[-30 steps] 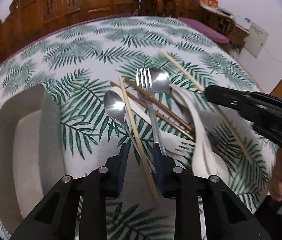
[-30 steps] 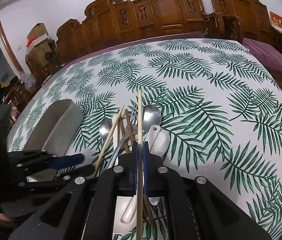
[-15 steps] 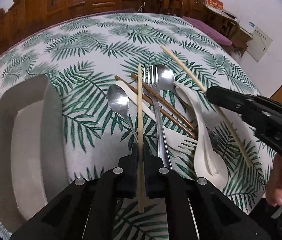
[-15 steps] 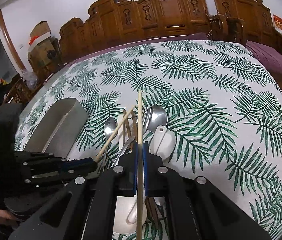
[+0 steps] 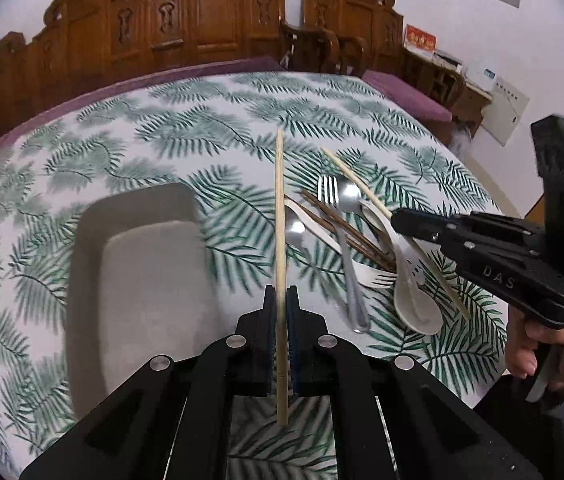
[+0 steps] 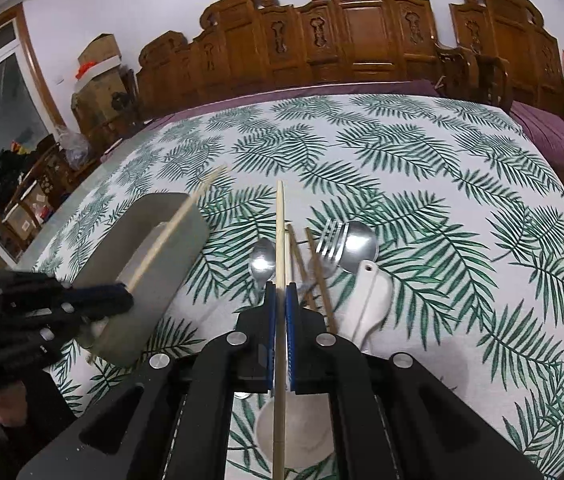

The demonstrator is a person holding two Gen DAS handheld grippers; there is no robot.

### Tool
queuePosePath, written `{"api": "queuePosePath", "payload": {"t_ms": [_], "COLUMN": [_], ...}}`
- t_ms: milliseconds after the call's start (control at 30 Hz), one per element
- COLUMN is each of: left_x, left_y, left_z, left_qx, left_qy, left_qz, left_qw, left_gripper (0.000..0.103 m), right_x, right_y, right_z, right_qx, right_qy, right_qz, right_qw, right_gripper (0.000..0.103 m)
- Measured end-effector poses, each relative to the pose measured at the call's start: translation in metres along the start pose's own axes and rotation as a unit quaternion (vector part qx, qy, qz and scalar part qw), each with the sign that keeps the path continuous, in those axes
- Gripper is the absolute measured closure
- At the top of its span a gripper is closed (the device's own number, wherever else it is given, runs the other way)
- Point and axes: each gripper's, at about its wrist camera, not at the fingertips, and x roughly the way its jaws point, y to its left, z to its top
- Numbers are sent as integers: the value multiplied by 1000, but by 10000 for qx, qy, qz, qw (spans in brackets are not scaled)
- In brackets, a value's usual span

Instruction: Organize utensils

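My left gripper (image 5: 280, 296) is shut on a pale bamboo chopstick (image 5: 279, 216), held lifted beside the grey tray (image 5: 141, 264). My right gripper (image 6: 280, 292) is shut on a second pale chopstick (image 6: 280, 236), held above the utensil pile. The pile lies right of the tray: a metal fork (image 5: 340, 236), two metal spoons (image 6: 262, 262), two dark brown chopsticks (image 6: 316, 268), a white soup spoon (image 6: 368, 300) and a pale disposable fork (image 5: 370, 278). In the right wrist view the left gripper (image 6: 121, 300) holds its chopstick (image 6: 173, 224) slanting over the tray (image 6: 185, 236).
The table wears a white cloth with green palm leaves (image 6: 422, 168). Carved wooden chairs (image 6: 354, 40) line the far side. The table's right edge (image 5: 482, 384) is near the hand that holds the right gripper.
The left gripper shut on the pale chopstick, lifted it out of the pile and carried it left towards the tray. The right gripper still holds its chopstick and has risen slightly.
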Motion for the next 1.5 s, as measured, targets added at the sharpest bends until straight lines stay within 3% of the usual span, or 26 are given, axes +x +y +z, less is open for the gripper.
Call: {"api": "queuePosePath", "payload": {"t_ms": [200, 633, 1067, 1167, 1233, 1500], "left_x": [-10, 0, 20, 11, 0, -34], "left_y": [31, 77, 101, 104, 106, 117], "left_z": [-4, -21, -32, -29, -26, -19], "left_qx": [-69, -163, -334, -387, -416, -486], "left_qy": [-131, -1, 486, 358, 207, -260], "left_qz": [87, 298, 297, 284, 285, 278], "left_qw": [9999, 9994, 9978, 9982, 9985, 9981], "left_gripper": [99, 99, 99, 97, 89, 89], "right_x": [11, 27, 16, 13, 13, 27], "right_y": [12, 26, 37, 49, 61, 112], "right_z": [0, -2, 4, 9, 14, 34], "right_qx": [-128, -324, -370, -440, -538, -567], "right_qy": [111, 298, 44, 6, 8, 20], "right_qz": [-15, -83, -168, -162, -165, 183], "right_qw": [9999, 9990, 9992, 9989, 9984, 9982], "right_gripper": [97, 97, 97, 97, 97, 97]}}
